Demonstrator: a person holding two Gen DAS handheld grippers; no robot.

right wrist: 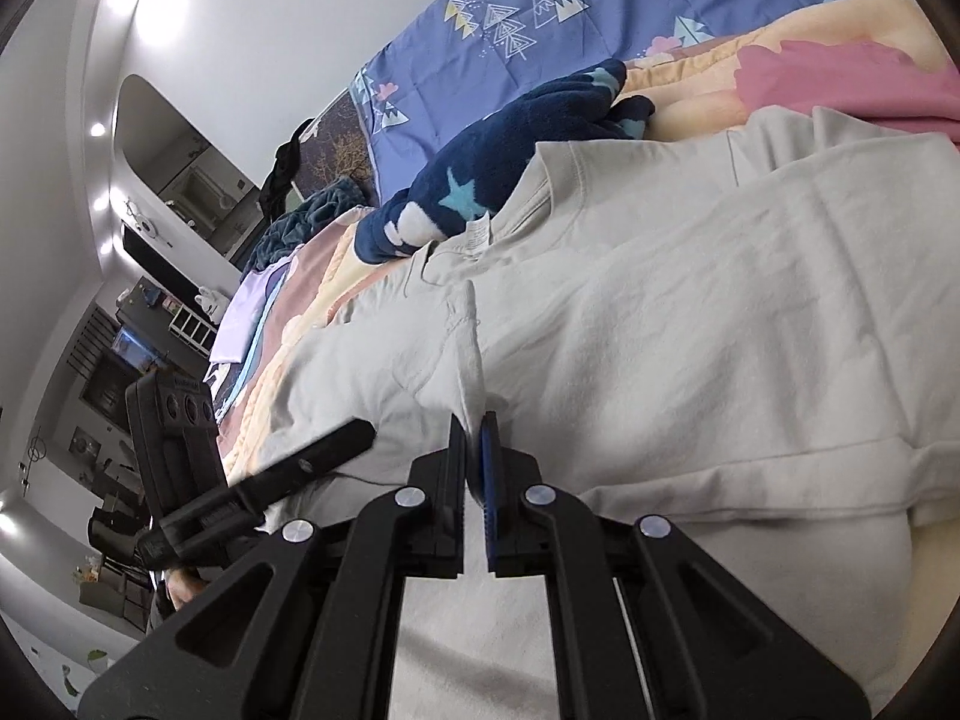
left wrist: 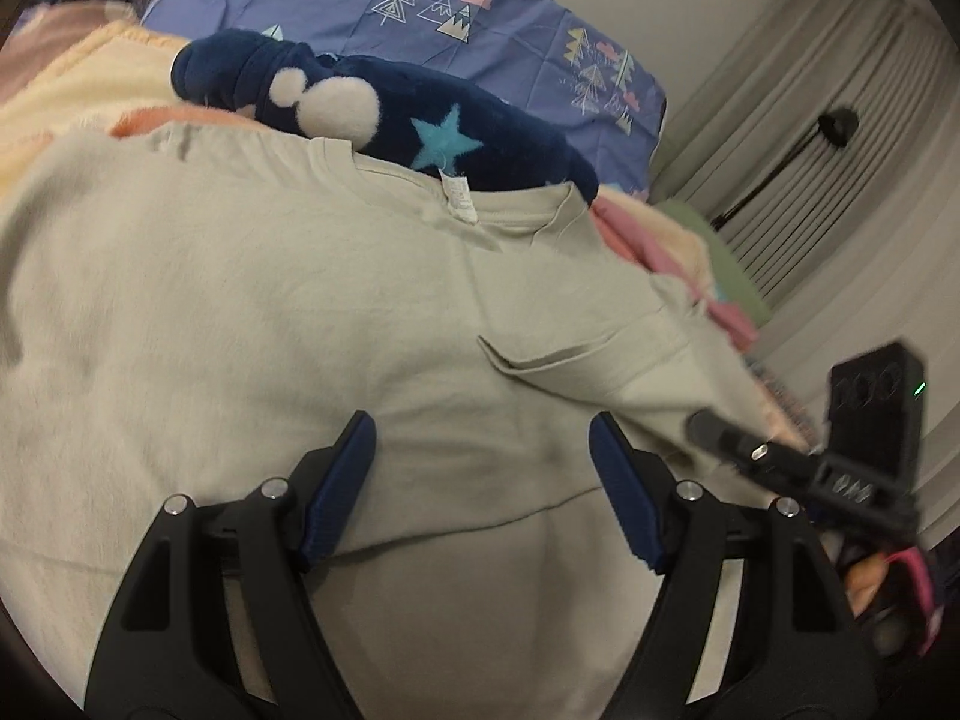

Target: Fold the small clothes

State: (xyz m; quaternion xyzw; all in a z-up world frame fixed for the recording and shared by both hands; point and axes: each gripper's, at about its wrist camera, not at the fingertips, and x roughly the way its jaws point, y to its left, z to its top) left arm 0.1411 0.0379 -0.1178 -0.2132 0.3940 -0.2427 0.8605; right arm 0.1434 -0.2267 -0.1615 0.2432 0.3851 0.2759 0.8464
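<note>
Pinching the shirt point(right wrist: 660, 312), right tongs point(right wrist: 474, 420) closed; left tongs point(left wrist: 483, 426) spread wide

Left wrist view: set close above the beige shirt point(left wrist: 300, 312), facing along the bed toward the navy star fleece point(left wrist: 432, 132) and blue pillow point(left wrist: 480, 42), curtains at right. Right wrist view: equally close, tilted, facing the same fleece point(right wrist: 510, 150) and pillow point(right wrist: 600, 18) from the opposite side, room at left. Shared: shirt point(right wrist: 690, 312) collar, fleece, pillow.

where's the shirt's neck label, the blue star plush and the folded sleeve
neck label point(left wrist: 459, 197), left wrist view, white tag middle
blue star plush point(left wrist: 447, 141), left wrist view, light star
folded sleeve point(right wrist: 390, 354), right wrist view, sleeve cloth
</note>
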